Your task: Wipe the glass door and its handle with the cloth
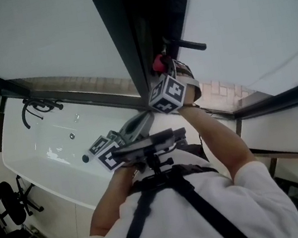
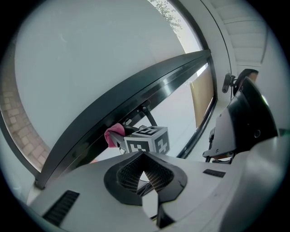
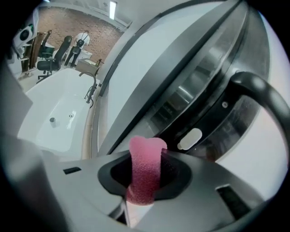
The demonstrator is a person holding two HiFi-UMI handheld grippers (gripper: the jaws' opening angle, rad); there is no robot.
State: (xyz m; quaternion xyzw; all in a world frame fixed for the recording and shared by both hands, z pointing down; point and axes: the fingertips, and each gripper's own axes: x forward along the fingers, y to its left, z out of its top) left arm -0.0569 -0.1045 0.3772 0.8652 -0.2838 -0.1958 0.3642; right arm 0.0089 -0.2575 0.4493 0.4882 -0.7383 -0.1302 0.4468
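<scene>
The pink cloth [image 3: 145, 174] near the handle [image 3: 260, 93] looks soft and nubbly, a fleecy fabric, the handle itself smooth glossy black, while the glass door [image 3: 149, 68] beside that handle is matt frosted white in a dark, satin-sheened metal frame [image 3: 195, 86].

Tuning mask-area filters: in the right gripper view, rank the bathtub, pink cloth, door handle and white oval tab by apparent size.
1. bathtub
2. pink cloth, looks bigger because it is nearest the camera
3. door handle, cropped by the frame, so it is a close call with the cloth
4. white oval tab
</scene>
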